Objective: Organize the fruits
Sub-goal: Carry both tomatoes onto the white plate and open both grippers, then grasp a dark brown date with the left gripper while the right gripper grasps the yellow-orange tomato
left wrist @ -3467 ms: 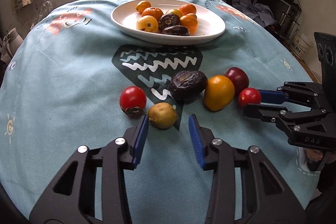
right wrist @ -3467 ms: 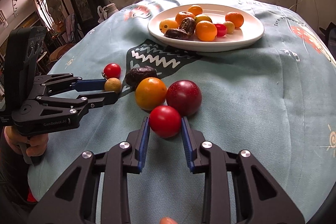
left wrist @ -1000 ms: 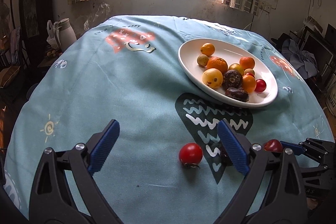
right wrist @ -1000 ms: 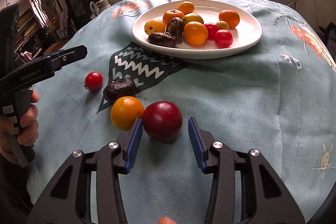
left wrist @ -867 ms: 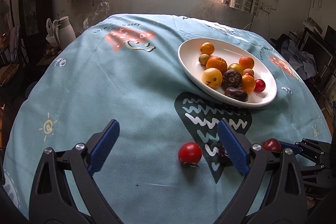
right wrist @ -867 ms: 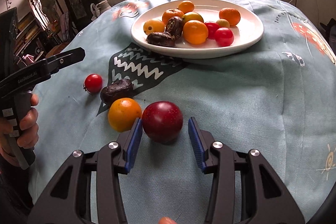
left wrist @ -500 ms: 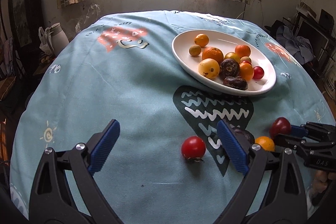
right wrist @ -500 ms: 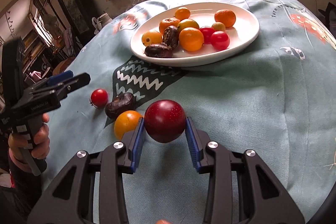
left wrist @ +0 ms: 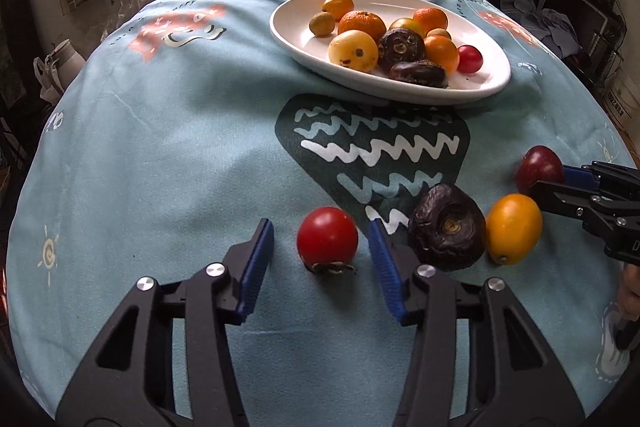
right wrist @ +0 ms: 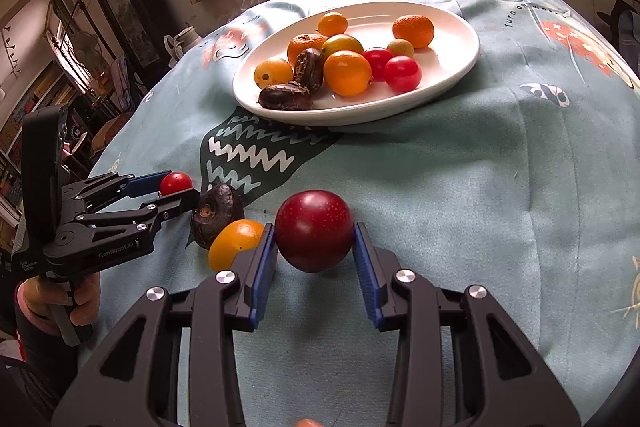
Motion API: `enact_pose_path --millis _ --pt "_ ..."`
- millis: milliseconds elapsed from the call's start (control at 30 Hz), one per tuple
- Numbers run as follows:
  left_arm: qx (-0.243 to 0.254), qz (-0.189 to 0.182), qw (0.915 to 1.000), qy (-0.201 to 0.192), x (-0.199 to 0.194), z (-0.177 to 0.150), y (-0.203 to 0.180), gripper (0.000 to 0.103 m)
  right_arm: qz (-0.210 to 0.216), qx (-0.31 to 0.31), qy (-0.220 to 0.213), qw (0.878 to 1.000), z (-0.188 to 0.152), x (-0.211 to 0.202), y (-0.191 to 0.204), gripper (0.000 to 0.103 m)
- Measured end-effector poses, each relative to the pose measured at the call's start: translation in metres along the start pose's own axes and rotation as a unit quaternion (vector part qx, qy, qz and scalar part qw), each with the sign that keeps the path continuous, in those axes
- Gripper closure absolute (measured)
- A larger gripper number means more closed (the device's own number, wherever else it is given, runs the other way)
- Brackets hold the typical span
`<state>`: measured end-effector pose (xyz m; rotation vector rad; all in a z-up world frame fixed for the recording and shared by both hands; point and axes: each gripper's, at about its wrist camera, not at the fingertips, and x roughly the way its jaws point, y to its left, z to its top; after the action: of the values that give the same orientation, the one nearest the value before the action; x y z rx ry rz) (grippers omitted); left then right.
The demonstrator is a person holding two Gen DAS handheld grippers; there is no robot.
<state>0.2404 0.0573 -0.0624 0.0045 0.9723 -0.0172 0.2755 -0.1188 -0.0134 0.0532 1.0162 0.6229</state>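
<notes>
My left gripper (left wrist: 322, 247) is open, its blue pads on either side of a red tomato (left wrist: 327, 237) that rests on the cloth, not touching it. My right gripper (right wrist: 314, 247) is shut on a dark red plum (right wrist: 314, 230), held just above the cloth; it also shows in the left wrist view (left wrist: 539, 170). A wrinkled dark fruit (left wrist: 447, 233) and an orange fruit (left wrist: 513, 228) lie between the grippers. A white oval plate (left wrist: 486, 83) at the back holds several fruits.
The table is covered by a light blue cloth (left wrist: 160, 131) with a dark zigzag patch (left wrist: 372, 143). Its edges fall away on all sides. A window lies behind; furniture and clutter stand around the table.
My left gripper came down and forward, narrowing around the red tomato. My right gripper closed on the plum and lifted it slightly.
</notes>
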Motion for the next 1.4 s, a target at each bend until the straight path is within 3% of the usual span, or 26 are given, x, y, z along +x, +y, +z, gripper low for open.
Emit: enact_pose_path --millis 133,267,533,700,900,1033,1067,1100,1133,1167,1300,1400 --pt "0.002 0.003 1.0000 0.000 0.000 -0.001 0.001 0.057 0.000 0.000 0.000 1.000 0.000 0.000 0.000 0.064" --pt "-0.001 -0.004 1.0000 -0.001 -0.001 -0.001 0.002 0.074 -0.004 0.001 0.000 1.000 0.000 0.001 -0.001 0.064" --pt "0.009 -0.002 0.9999 -0.006 -0.004 0.000 -0.005 0.074 -0.006 0.001 -0.001 1.000 0.000 0.002 -0.002 0.064" --pt "-0.004 -0.037 0.9992 -0.017 -0.013 0.005 -0.005 0.075 -0.011 0.007 -0.026 1.000 0.004 -0.003 -0.006 0.064" --pt "-0.003 -0.048 0.9968 -0.064 -0.020 0.070 -0.010 0.075 -0.031 0.015 -0.094 0.995 0.048 -0.004 -0.015 0.064" --pt "-0.005 -0.060 0.9946 -0.085 -0.001 0.117 -0.020 0.074 -0.033 0.024 -0.128 0.991 0.081 0.011 -0.023 0.063" --pt "-0.008 -0.051 0.9949 -0.087 0.005 0.124 -0.021 0.069 -0.034 0.026 -0.136 0.990 0.086 0.015 -0.025 0.062" --pt "-0.012 -0.039 0.9955 -0.086 0.010 0.128 -0.021 0.038 -0.037 0.028 -0.139 0.989 0.090 0.018 -0.026 0.053" --pt "-0.021 -0.024 0.9957 -0.087 0.010 0.129 -0.020 0.023 -0.041 0.032 -0.140 0.989 0.090 0.018 -0.027 0.046" --pt "-0.031 -0.016 0.9944 -0.100 0.005 0.126 -0.019 0.016 -0.036 0.035 -0.143 0.989 0.088 0.015 -0.027 0.044" --pt "-0.030 -0.029 0.9937 -0.103 -0.015 0.103 -0.015 0.011 -0.032 -0.008 -0.143 0.989 0.069 -0.003 -0.010 0.043" --pt "-0.034 -0.030 0.9928 -0.111 -0.032 0.069 -0.010 0.005 0.006 -0.057 -0.109 0.992 0.049 -0.010 0.012 0.041"
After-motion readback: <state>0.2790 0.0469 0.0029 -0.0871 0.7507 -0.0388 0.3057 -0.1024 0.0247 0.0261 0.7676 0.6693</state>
